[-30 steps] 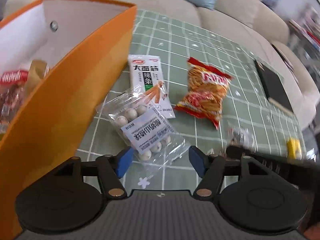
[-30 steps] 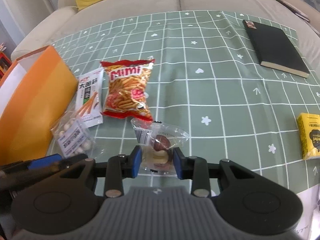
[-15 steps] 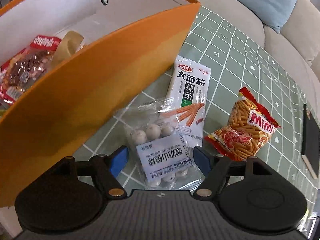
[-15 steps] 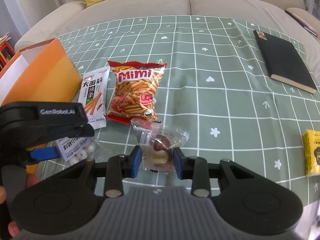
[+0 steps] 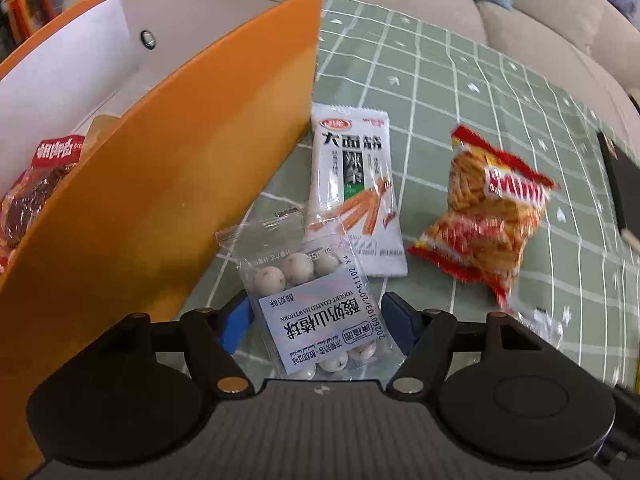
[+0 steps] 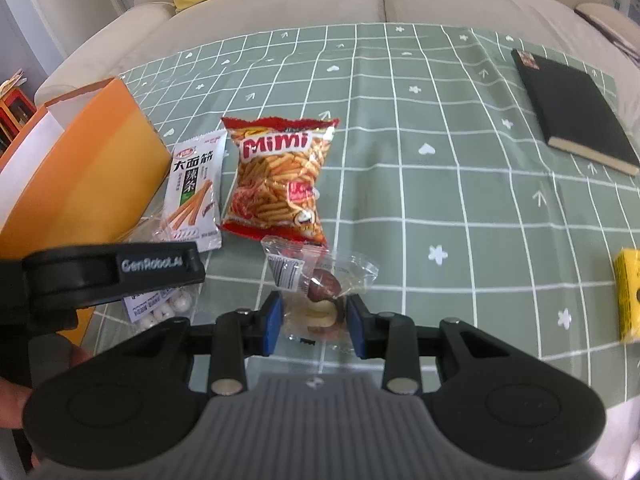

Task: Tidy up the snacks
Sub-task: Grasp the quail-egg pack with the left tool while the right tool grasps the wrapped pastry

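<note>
A clear bag of white yogurt-coated balls (image 5: 316, 312) lies on the green checked cloth beside the orange box (image 5: 160, 184). My left gripper (image 5: 318, 320) straddles this bag, its jaws closing, the blue pads (image 5: 236, 322) standing at the bag's edges without squeezing it. My right gripper (image 6: 314, 320) is shut on a small clear packet with a brown sweet (image 6: 320, 292), which rests on the cloth. A white spicy-strip packet (image 5: 352, 184) and a red Mimi bag (image 5: 488, 216) lie just beyond. The box holds a red packet (image 5: 48, 168).
The left tool's black housing (image 6: 100, 276) and a hand (image 6: 12, 400) sit close on the left in the right wrist view. A black notebook (image 6: 576, 112) lies far right, a yellow carton (image 6: 628, 296) at the right edge. A beige sofa (image 6: 360, 0) borders the table behind.
The left gripper has come forward and down over the bag of white balls, which now lies between its fingers instead of ahead of them. The right gripper keeps its hold, unmoved.
</note>
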The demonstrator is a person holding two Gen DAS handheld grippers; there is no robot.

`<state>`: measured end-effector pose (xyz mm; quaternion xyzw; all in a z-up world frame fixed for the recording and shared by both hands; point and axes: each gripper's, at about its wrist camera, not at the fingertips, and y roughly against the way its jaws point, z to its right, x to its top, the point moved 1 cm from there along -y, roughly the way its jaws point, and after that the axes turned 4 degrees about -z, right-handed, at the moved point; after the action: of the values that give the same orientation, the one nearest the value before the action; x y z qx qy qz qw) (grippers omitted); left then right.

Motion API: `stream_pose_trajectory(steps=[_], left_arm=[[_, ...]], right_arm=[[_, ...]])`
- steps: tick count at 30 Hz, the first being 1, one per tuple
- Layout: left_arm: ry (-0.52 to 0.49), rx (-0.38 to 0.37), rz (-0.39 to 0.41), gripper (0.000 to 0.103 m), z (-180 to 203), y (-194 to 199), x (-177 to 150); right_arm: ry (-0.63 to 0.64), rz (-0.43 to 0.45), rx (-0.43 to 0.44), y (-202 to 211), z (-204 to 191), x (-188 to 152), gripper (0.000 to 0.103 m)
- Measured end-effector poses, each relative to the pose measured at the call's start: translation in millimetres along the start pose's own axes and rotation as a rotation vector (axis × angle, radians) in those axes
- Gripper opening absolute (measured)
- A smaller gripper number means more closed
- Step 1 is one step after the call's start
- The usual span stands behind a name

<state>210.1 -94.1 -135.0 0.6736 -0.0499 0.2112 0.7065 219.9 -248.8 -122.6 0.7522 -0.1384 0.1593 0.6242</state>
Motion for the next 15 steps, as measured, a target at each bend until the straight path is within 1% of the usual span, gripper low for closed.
stream_pose_trajectory(steps=[7,15], left_arm=[[-0.157,-0.021,-0.021,0.079,-6,10,-24],[-0.329,-0.047,-0.034,0.079,-8,22,-48]], right_arm=[[0.029,-0.04,0.003,11,-6,-18,0.032],[0.05,-0.079,0.03,22,-10,-38,0.032]])
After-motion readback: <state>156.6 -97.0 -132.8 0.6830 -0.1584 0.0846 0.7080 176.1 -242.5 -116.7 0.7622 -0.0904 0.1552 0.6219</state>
